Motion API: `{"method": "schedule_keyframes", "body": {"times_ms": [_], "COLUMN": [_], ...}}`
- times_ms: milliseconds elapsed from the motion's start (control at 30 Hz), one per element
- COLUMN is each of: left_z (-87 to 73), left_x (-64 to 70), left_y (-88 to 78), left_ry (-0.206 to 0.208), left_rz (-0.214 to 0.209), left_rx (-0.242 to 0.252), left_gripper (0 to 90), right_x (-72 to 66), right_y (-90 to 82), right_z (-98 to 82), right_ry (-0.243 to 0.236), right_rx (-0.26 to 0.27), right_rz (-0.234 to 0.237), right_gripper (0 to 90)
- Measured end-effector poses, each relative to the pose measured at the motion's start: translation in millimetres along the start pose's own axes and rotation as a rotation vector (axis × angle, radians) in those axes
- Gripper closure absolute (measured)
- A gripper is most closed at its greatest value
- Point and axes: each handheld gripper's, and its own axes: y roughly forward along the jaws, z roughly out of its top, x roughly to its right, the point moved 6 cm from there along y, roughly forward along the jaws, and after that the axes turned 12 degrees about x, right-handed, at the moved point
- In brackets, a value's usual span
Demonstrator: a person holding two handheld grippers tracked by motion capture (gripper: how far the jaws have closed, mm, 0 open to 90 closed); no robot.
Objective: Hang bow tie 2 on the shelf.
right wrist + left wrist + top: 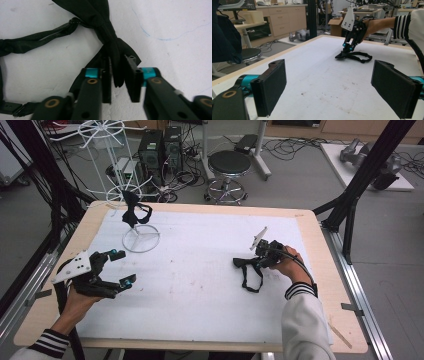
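Even, bright indoor light; soft shadows, slight blur.

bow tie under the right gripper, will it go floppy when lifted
Probably floppy: the bow tie is soft folded cloth, pinched in the right gripper. Its strap lies in a loose loop, so it would likely dangle. It looks light and unlikely to slip.

Grey floor [300,175] beyond the pale wooden table [320,250] with white sheet cover. Round black stool on chrome base [229,165] at 12 o'clock; black computer towers [160,147] at 11; tangled cables nearby. Wooden drawer cabinets [284,20] along the wall.
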Motion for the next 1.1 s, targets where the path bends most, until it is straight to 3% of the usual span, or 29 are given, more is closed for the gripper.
{"method": "schedule_keyframes", "body": {"times_ms": [433, 1100], "left_z": [0.1, 5.9], "left_x": [1.6, 3.4], "left_y": [2.5, 8.5], "left_ry": [0.0, 0.006], "left_rz": [-0.006, -0.012], "left_rx": [-0.001, -0.001], "left_gripper": [13.4, 13.4], "right_x": [-3.2, -13.8], "right_y": [-3.9, -35.5], "right_z": [1.8, 24.7], "right_ry": [0.033, 0.095], "right_rx": [0.016, 0.239], "right_rz": [0.01, 0.029], "right_gripper": [85.6, 86.4]}}
